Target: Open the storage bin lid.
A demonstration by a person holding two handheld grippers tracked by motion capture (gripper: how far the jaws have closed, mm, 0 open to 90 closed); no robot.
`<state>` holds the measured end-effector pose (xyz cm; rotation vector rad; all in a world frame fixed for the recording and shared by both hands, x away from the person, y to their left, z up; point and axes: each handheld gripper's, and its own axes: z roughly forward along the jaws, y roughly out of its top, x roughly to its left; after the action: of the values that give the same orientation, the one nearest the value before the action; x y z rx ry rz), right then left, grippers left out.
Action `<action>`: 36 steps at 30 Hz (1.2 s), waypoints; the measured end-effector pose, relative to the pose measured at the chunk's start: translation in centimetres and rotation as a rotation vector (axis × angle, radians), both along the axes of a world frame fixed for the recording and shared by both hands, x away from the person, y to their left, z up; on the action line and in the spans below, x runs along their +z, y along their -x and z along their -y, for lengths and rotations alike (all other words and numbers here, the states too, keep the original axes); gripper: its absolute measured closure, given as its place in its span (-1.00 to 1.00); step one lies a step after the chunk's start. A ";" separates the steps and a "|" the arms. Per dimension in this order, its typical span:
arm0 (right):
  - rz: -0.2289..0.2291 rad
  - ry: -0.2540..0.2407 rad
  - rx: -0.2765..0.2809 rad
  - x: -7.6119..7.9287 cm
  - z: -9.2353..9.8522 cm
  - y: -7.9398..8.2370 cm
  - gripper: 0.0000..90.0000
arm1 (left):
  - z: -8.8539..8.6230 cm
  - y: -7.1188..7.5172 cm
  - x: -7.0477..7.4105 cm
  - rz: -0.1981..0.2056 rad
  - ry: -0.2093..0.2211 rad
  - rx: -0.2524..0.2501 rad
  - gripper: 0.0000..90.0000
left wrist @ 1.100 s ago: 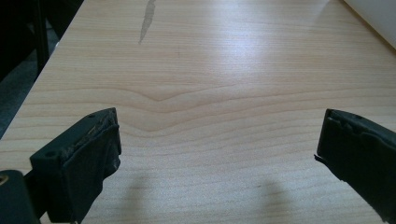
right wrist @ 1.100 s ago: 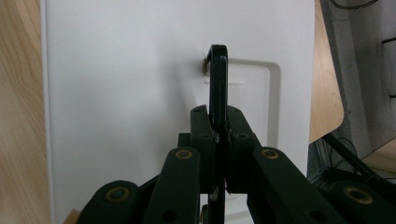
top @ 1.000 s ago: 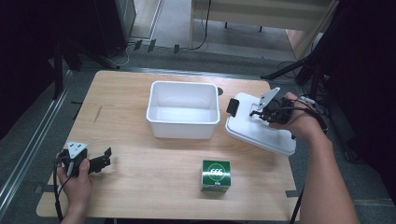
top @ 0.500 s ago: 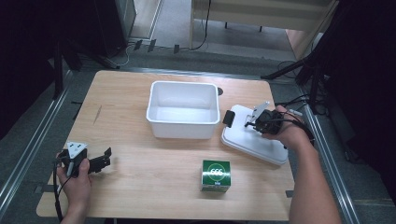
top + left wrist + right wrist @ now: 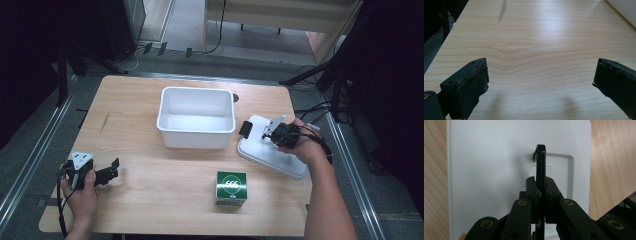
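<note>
Right of the white plastic bin [image 5: 196, 118], the flat white lid [image 5: 272, 152] is lying on the wooden table [image 5: 150, 200], just beside the bin's right wall. The right gripper [image 5: 272, 131] is sitting over the lid's far end, and in the right gripper view its jaws are pressing together on a thin black handle [image 5: 540, 167] standing upright above the lid's recessed panel. The lid is looking rigid, light and smooth, so that handle is probably the surest place to take it; a hold at one end is likely letting the far edge sag or swing. In front of the bin, a green carton [image 5: 231, 187] is standing apart. Well to the bin's left and nearer the person, the left gripper [image 5: 111, 170] is resting low over bare wood, jaws spread wide, holding nothing.
</note>
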<state>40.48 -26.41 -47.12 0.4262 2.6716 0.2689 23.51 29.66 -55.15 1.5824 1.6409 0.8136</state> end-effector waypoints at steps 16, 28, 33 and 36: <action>-0.037 -0.107 -0.061 0.6 0.3 1.4 0.23 | 0.0 0.0 0.0 -0.002 0.005 0.003 -1.00; -0.031 -0.204 -0.083 4.2 -1.4 4.3 -0.84 | 0.0 0.0 0.0 -0.003 -0.005 0.007 -1.00; -0.072 -0.209 -0.053 4.7 -2.4 5.9 -1.00 | 0.0 0.0 0.0 -0.002 0.001 0.014 -1.00; -0.080 -0.220 -0.032 4.8 -3.1 6.9 -1.00 | -0.1 0.0 0.0 -0.003 0.004 0.012 -1.00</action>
<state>33.60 -23.36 -42.33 0.5571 2.7207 0.5505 23.56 29.74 -55.15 1.5729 1.6544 0.8137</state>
